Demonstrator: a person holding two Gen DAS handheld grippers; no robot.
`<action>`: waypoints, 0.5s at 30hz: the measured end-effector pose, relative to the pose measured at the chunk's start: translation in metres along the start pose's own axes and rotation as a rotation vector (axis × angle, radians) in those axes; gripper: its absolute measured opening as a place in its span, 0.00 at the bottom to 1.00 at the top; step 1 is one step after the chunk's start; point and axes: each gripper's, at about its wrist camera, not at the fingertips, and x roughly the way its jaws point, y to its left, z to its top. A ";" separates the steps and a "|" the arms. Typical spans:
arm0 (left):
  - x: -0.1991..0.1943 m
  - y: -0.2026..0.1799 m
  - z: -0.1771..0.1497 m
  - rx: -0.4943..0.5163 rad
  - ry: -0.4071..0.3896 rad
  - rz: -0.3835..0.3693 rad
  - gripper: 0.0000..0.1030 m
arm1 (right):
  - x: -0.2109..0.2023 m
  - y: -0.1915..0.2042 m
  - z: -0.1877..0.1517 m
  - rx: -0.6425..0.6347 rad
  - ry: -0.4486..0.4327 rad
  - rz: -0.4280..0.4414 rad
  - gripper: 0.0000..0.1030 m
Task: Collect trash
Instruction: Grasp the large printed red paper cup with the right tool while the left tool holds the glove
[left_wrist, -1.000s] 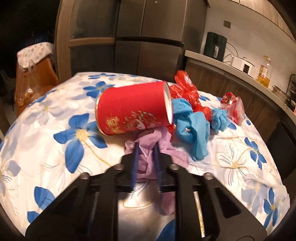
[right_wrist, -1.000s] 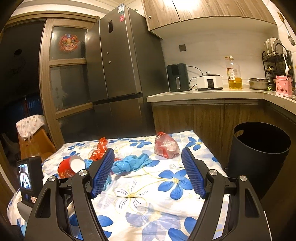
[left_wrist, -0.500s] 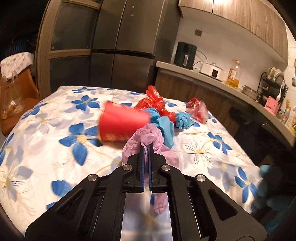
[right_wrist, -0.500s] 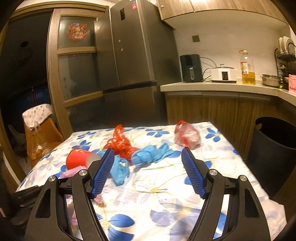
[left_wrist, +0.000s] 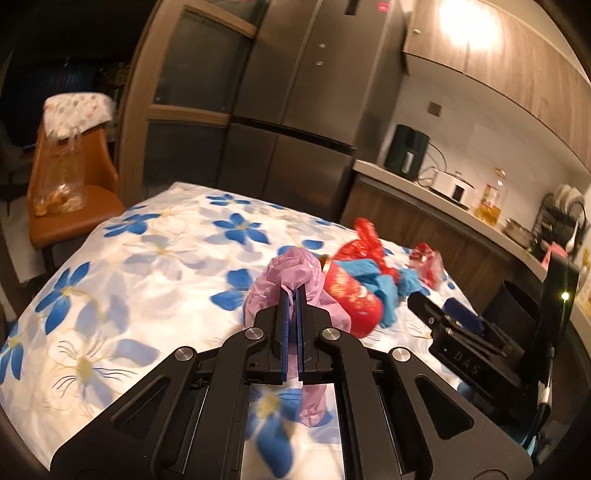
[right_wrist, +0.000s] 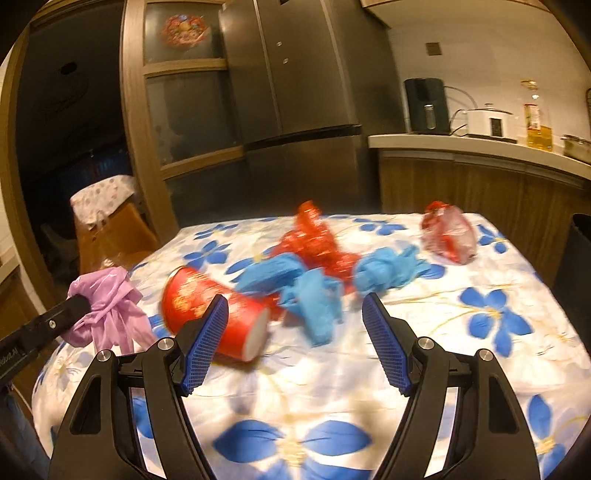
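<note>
My left gripper (left_wrist: 291, 295) is shut on a crumpled pink plastic bag (left_wrist: 291, 273) and holds it above the table; the bag also shows at the left of the right wrist view (right_wrist: 107, 306). A red paper cup (right_wrist: 214, 314) lies on its side on the flowered tablecloth (right_wrist: 480, 332), just beyond my open, empty right gripper (right_wrist: 295, 306). Behind the cup lie blue gloves (right_wrist: 314, 295), a second blue wad (right_wrist: 388, 269), a red foil wrapper (right_wrist: 314, 236) and a clear bag with red contents (right_wrist: 448, 232).
A black trash bin (right_wrist: 576, 280) stands off the table's right edge, also in the left wrist view (left_wrist: 513, 310). An orange chair with a plastic bag (left_wrist: 70, 184) stands at the far left. A fridge (left_wrist: 295, 110) and a counter with appliances (right_wrist: 480, 144) lie behind.
My left gripper has closed on the pink bag and lifted it off the table. The red cup has rolled. My right gripper has moved closer to the cup and the trash pile.
</note>
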 end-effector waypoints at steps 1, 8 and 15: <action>-0.002 0.005 0.001 -0.010 -0.004 0.008 0.02 | 0.003 0.003 0.000 -0.002 0.010 0.008 0.76; -0.011 0.025 0.005 -0.028 -0.030 0.062 0.02 | 0.023 0.031 0.001 0.008 0.048 0.043 0.85; -0.015 0.040 0.007 -0.018 -0.040 0.105 0.02 | 0.036 0.052 0.002 0.042 0.055 0.050 0.93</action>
